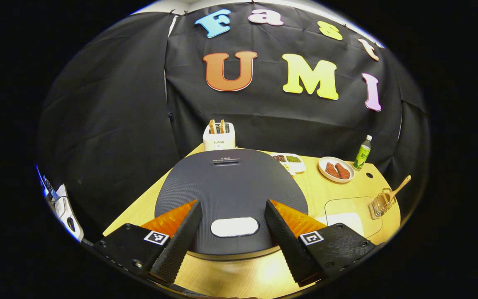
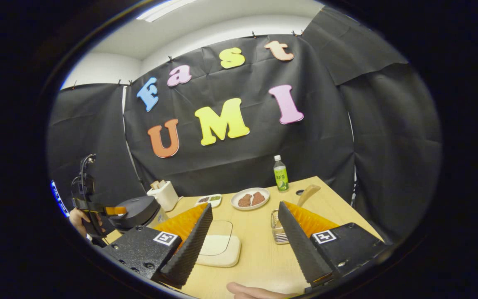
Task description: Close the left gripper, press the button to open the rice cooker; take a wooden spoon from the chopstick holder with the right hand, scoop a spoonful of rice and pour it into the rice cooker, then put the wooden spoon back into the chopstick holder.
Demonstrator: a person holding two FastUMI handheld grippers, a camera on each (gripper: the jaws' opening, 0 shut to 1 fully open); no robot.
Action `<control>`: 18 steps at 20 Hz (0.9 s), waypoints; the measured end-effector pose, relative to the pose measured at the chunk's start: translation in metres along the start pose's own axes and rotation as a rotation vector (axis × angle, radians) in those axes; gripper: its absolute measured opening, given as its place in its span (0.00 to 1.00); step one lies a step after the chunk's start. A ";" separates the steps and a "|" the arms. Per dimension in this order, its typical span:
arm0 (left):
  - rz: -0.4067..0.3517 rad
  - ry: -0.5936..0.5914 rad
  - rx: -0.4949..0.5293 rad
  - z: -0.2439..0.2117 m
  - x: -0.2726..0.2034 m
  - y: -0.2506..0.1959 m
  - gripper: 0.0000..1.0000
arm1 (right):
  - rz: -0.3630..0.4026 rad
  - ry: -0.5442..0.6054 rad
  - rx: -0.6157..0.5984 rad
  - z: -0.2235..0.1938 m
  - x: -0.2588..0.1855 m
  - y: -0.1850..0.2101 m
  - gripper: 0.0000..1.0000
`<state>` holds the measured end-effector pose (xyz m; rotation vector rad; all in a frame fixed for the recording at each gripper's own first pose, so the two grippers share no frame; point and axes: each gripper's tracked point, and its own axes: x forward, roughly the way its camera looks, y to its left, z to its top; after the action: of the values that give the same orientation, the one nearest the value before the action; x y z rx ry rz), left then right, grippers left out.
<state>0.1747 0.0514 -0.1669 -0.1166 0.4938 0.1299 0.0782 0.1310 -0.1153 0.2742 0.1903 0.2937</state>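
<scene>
The left gripper (image 1: 232, 232) hangs just above the near edge of the rice cooker (image 1: 230, 195), its jaws spread wide, one on each side of the pale oval button (image 1: 235, 227) set in the dark lid. The lid is down, so the first step is not yet done. To do it well, the jaws should come together first, as the task asks, so the joined tips make one blunt point. Then that point should be centred over the button and pushed straight down, not at a slant, or it may slide off onto the ribbed lid. The gripper should also leave room above for the lid to swing up.

The right gripper (image 2: 245, 241) is also spread open and holds nothing. It waits over the near part of the table (image 2: 259, 257), with a clear container of what looks like rice (image 2: 218, 249) just left of it, though the contents are hard to make out. The wire holder (image 2: 278, 230) stands just beyond its right finger, with the wooden spoon (image 2: 307, 194) leaning out of it toward the far right.

Farther back sit a plate of food (image 2: 250, 198), a green bottle (image 2: 280, 174), a small divided dish (image 2: 208, 200) and a toaster (image 1: 219, 136) behind the cooker.
</scene>
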 end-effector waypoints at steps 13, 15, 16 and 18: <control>0.024 -0.139 0.005 -0.012 -0.016 0.000 0.98 | -0.011 -0.011 -0.050 0.007 -0.014 0.008 0.92; 0.055 -0.122 0.007 -0.016 -0.026 0.005 0.98 | -0.024 -0.018 -0.067 0.012 -0.018 0.007 1.00; 0.055 -0.121 0.008 -0.016 -0.033 0.003 0.97 | -0.031 -0.022 -0.078 0.015 -0.021 0.007 1.00; 0.036 -0.139 0.015 -0.013 -0.049 -0.003 0.95 | -0.057 -0.030 -0.108 0.024 -0.029 0.003 1.00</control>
<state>0.1267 0.0420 -0.1545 -0.0836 0.3584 0.1685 0.0555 0.1191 -0.0876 0.1654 0.1518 0.2425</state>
